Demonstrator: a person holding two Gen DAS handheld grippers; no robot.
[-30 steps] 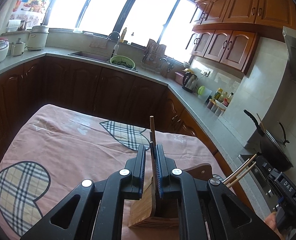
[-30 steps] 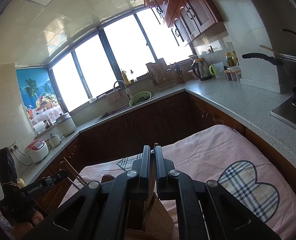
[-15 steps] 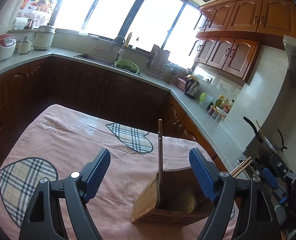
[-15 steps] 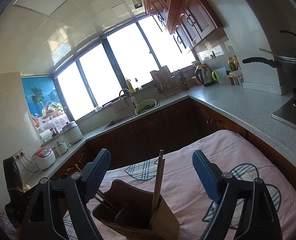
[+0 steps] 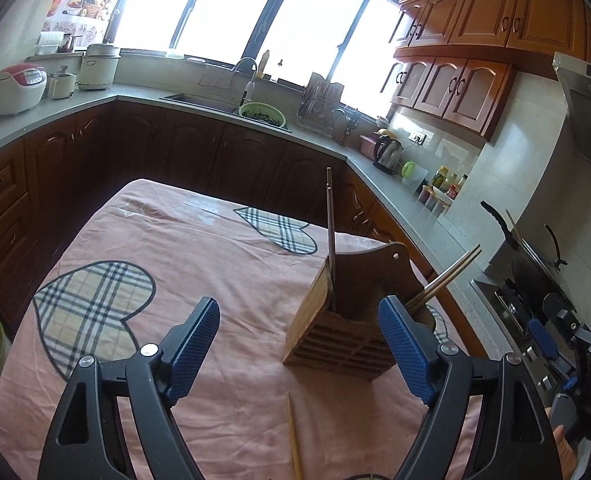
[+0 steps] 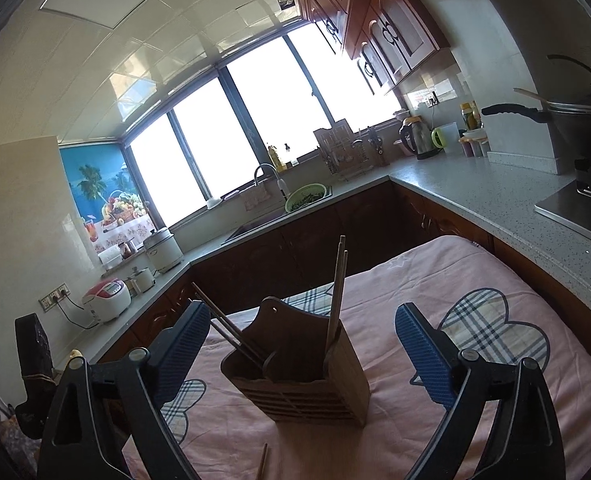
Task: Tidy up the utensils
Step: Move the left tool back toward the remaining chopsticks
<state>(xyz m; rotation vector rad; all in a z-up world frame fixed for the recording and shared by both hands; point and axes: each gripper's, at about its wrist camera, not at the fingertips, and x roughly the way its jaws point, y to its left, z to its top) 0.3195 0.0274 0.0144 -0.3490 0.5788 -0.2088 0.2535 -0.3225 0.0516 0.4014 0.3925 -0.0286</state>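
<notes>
Ahead of the ribbed blue rubbery fingers [image 5: 405, 348] stands a matt slatted wooden utensil holder [image 5: 335, 340] holding smooth wooden chopsticks [image 5: 330, 232]. Beneath lies a creased pink cloth [image 5: 223, 280] with plaid heart patches.

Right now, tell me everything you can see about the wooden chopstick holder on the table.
The holder is a brown wooden box, bamboo by the look, with a slatted front, an open top and a taller curved back panel with a small hole. It stands upright on the pink cloth. One pair of chopsticks stands nearly upright at one end; another pair leans outward at the other. A loose chopstick lies on the cloth in front, not touching it. Neither claw touches it.
</notes>
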